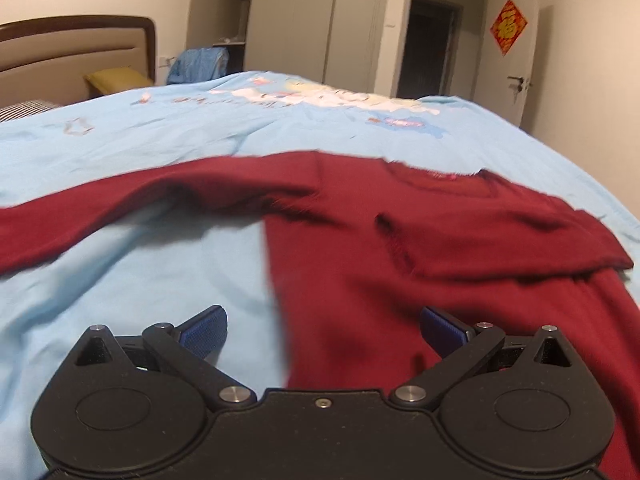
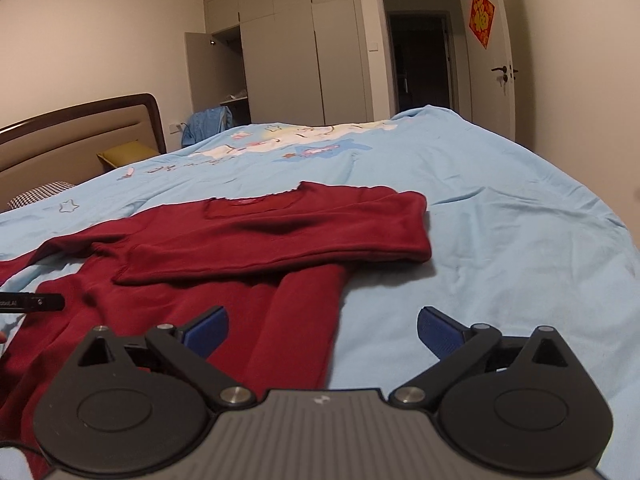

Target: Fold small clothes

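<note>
Left wrist view. Dark red long-sleeved knit top (image 1: 360, 248): spread flat on the light blue printed bedcover (image 1: 160, 280). One sleeve stretches away from the body across the cover toward the view's left edge; the other sleeve lies folded over the chest. The picture is somewhat blurred. Left gripper (image 1: 323, 330), black with blue ribbed pads: fingers spread wide, holding nothing, poised over the top's lower side edge, one pad over bare cover, the other over red cloth. Beyond the top: brown padded headboard (image 1: 76, 46), yellow pillow (image 1: 116, 80), grey wardrobe (image 1: 296, 20), red diamond-shaped door decoration (image 1: 509, 26).

Right wrist view. Same top (image 2: 256, 240), neckline (image 2: 256, 200) on the far side, the folded sleeve lying across the chest and ending short of the top's far-left sleeve. Right gripper (image 2: 322, 330), black with blue pads: fingers wide apart, empty, over the top's hem edge and the bedcover (image 2: 500, 240) beside it. A black part of the other tool (image 2: 34, 302) shows beside the top at the view's left edge.
</note>
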### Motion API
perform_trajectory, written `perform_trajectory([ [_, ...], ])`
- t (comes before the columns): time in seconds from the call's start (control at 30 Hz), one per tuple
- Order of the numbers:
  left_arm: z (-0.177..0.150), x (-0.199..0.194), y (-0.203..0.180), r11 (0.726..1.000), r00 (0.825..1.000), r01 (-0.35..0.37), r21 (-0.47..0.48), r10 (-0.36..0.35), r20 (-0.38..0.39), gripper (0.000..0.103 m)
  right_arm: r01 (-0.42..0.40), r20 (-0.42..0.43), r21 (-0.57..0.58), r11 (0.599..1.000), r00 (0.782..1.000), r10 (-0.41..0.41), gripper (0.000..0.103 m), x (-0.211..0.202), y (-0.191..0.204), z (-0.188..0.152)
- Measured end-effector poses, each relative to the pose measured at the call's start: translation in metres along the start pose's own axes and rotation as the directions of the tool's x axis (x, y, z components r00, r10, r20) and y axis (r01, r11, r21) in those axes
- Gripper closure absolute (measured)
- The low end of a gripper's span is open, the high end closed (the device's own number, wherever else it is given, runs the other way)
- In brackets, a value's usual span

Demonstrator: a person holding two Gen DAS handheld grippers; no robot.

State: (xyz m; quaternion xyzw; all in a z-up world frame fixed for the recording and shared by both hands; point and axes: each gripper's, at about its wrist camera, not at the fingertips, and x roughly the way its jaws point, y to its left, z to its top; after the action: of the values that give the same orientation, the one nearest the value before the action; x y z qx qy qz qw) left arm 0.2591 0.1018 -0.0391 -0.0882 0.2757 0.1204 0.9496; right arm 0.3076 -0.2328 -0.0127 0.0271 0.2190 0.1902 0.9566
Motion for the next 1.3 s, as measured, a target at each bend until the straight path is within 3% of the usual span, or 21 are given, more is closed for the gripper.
perform_trajectory([
  [0.13,-0.017,-0.030,0.021,0.999,0.998,0.012,-0.038,-0.014,-0.054,0.001,-0.027,0.011,-0.015,1.000,1.000,0.027,0.000,-0.010,0.018,-0.012],
  [0.33,-0.038,-0.056,0.032,0.995,0.987,0.087,-0.058,-0.093,-0.127,0.001,-0.041,0.028,-0.064,0.997,0.999,0.043,0.000,-0.026,0.038,-0.027],
  [0.53,-0.049,-0.063,0.036,0.991,0.979,0.095,-0.099,-0.111,-0.168,0.002,-0.041,-0.004,-0.034,0.999,0.999,0.041,0.000,-0.064,0.029,-0.047],
  [0.63,-0.051,-0.066,0.038,0.989,0.975,0.105,-0.106,-0.124,-0.183,0.008,-0.029,-0.041,0.000,1.000,0.999,0.029,0.002,-0.084,0.021,-0.061],
  [0.73,-0.052,-0.071,0.037,0.992,0.978,0.087,-0.092,-0.103,-0.180,0.022,-0.018,-0.079,0.020,1.000,0.997,0.020,0.021,-0.100,0.018,-0.075],
  [0.83,-0.055,-0.075,0.038,0.988,0.975,0.112,-0.103,-0.129,-0.183,0.038,-0.028,-0.098,0.038,0.999,0.995,0.031,0.043,-0.108,0.020,-0.085],
  [1.0,-0.058,-0.075,0.033,0.978,0.959,0.163,-0.127,-0.187,-0.213,0.078,-0.039,-0.101,0.047,0.998,0.994,0.044,0.087,-0.110,0.027,-0.088],
  [1.07,-0.057,-0.079,0.030,0.978,0.959,0.169,-0.125,-0.193,-0.210,0.093,-0.037,-0.083,0.049,0.998,0.996,0.041,0.093,-0.114,0.028,-0.084],
  [1.1,-0.056,-0.082,0.029,0.978,0.960,0.173,-0.120,-0.195,-0.199,0.096,-0.036,-0.067,0.051,0.998,0.997,0.040,0.094,-0.118,0.027,-0.082],
  [1.3,-0.047,-0.113,0.030,0.974,0.968,0.186,-0.131,-0.205,-0.146,0.098,-0.030,0.016,0.093,0.995,0.999,0.028,0.096,-0.145,0.016,-0.065],
])
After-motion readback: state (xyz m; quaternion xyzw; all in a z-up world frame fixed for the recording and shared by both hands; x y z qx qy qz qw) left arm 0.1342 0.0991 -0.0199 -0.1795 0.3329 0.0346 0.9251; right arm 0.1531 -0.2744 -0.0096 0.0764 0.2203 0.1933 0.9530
